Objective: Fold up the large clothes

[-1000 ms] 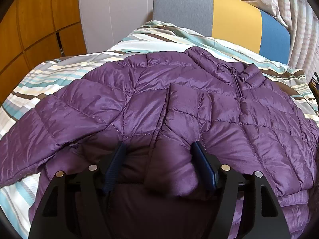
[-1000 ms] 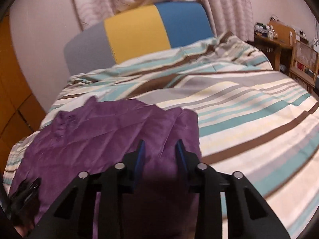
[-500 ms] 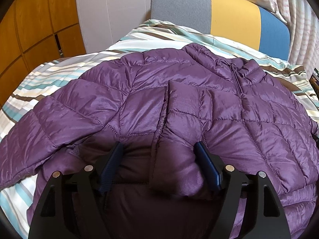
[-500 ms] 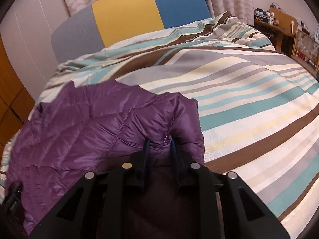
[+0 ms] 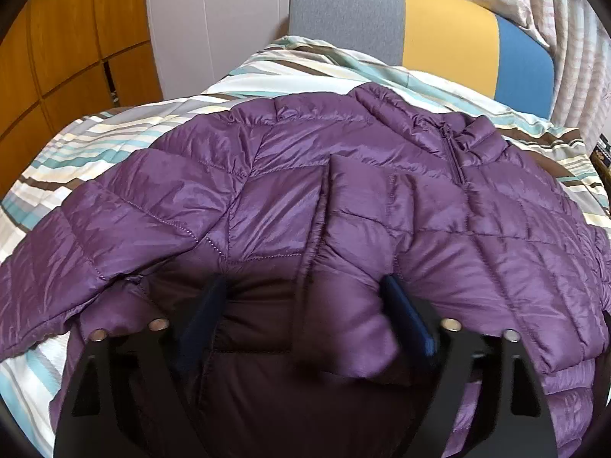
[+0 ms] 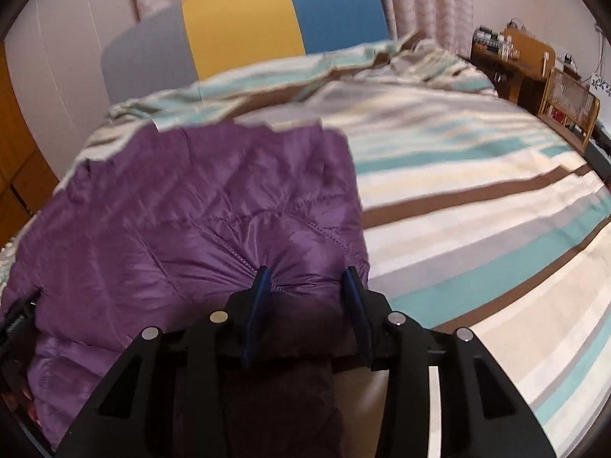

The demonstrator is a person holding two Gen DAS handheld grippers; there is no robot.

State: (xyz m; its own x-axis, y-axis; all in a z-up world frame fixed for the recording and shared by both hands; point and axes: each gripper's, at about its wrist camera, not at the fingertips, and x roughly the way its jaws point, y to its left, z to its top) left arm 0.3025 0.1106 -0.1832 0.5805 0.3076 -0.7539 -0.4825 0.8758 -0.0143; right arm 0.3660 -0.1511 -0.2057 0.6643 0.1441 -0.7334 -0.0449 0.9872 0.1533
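Observation:
A purple quilted jacket point(image 5: 343, 198) lies spread on the striped bed point(image 5: 114, 133), collar toward the headboard. My left gripper point(image 5: 305, 297) hangs over its near edge. The jaws are opening wide, and a folded sleeve end lies loosely between them, clear of the left pad. In the right wrist view the jacket point(image 6: 191, 210) covers the left part of the bed point(image 6: 477, 191). My right gripper point(image 6: 307, 286) holds its near right corner. Those jaws are opening too, but puckered fabric is still bunched between the blue pads.
A grey, yellow and blue headboard point(image 5: 439, 26) stands at the far end, with curtains point(image 5: 573, 38) behind it. An orange wardrobe point(image 5: 57, 57) lines the left side. A wooden desk point(image 6: 515, 61) and a wicker chair point(image 6: 569, 99) stand beyond the bed's right edge.
The left jaws have spread wider around the sleeve end while the hand stayed put. The right gripper has come down toward the bed with the jacket corner, and its jaws have widened.

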